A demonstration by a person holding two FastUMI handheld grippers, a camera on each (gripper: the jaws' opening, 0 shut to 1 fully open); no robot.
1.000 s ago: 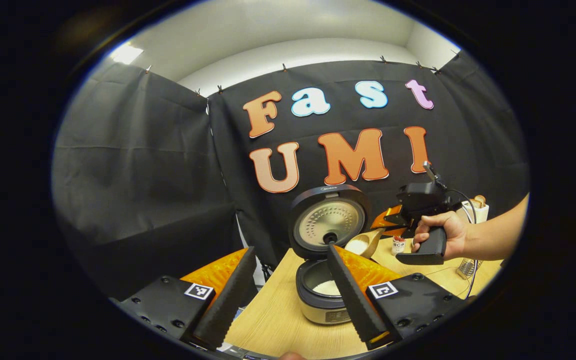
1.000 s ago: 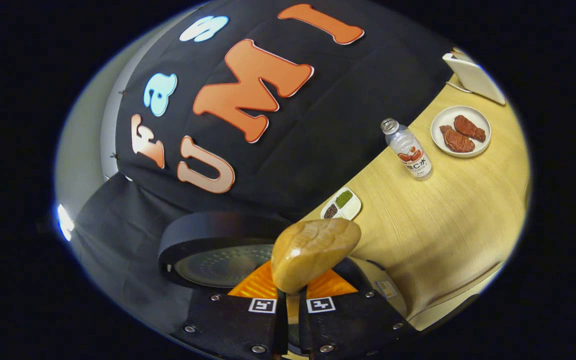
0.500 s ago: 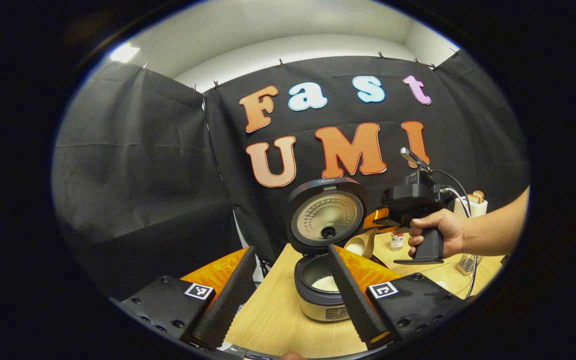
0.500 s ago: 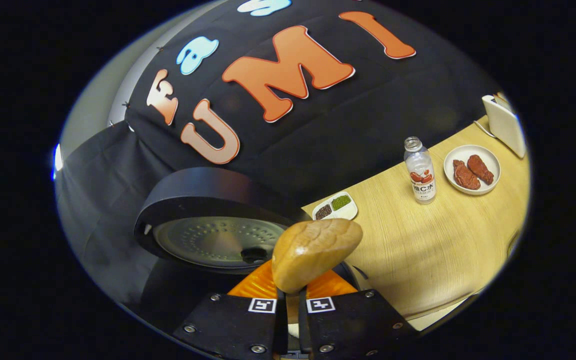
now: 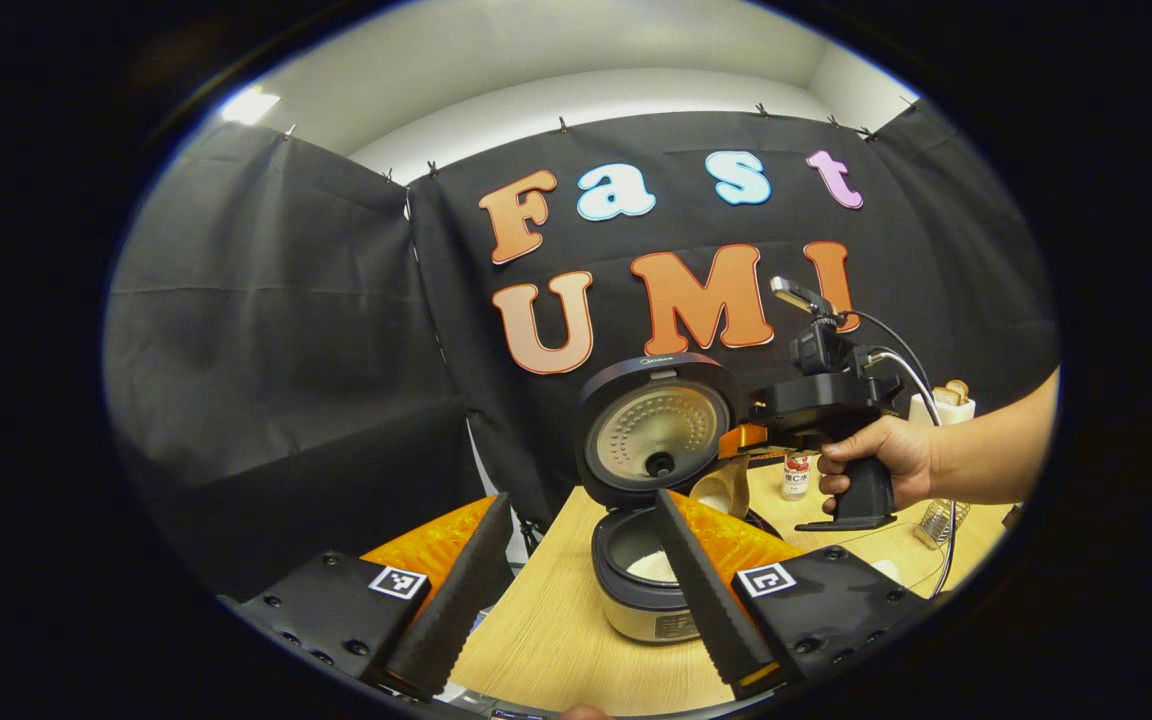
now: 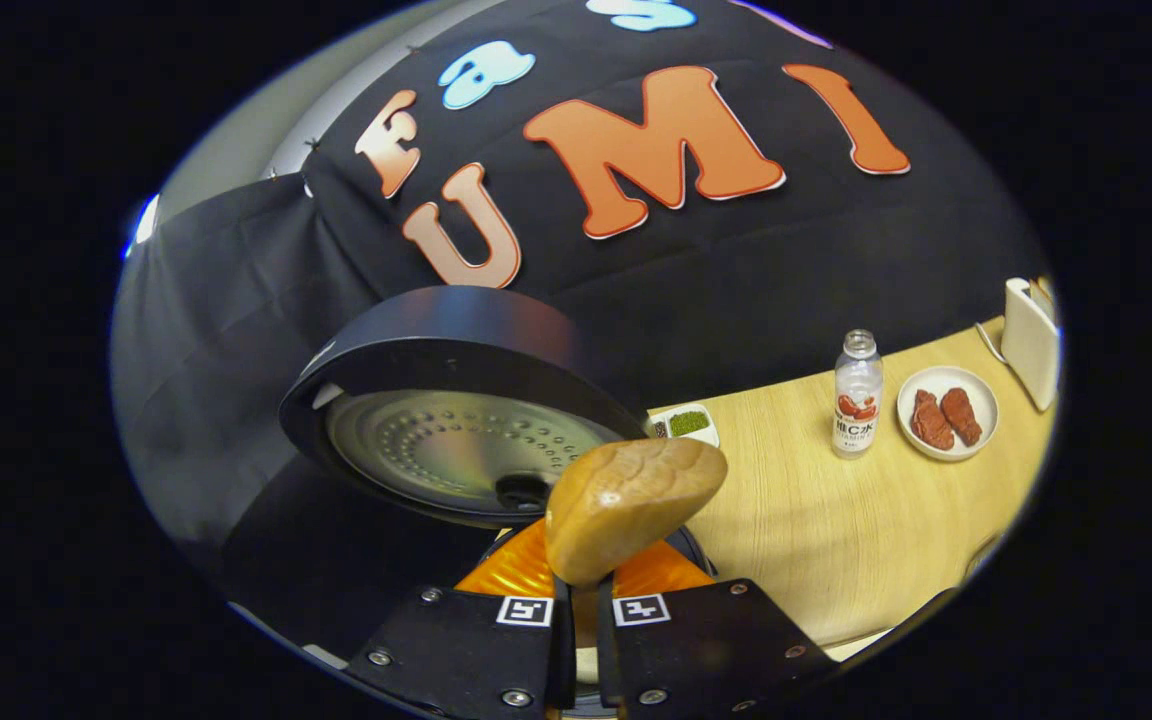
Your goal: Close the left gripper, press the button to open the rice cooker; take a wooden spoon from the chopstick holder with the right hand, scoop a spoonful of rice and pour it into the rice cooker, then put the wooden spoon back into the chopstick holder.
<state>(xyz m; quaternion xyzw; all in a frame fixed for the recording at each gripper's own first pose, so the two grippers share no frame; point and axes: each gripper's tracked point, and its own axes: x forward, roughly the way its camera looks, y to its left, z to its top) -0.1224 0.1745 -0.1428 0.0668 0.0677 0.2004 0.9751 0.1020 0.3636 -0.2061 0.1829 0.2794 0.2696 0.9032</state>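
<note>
The rice cooker (image 5: 644, 600) stands on the counter (image 5: 556, 640) with its round dark lid (image 5: 654, 428) swung up and open, the dimpled metal inner plate facing forward; white rice (image 5: 654, 566) lies in the bottom of its pot; the wooden spoon (image 6: 626, 505) is pale brown, its bowl tipped over beside the raised lid, just above the pot, its handle pinched in the right gripper (image 6: 576, 640); the chopstick holder (image 5: 941, 410), white, stands far back on the counter.
</note>
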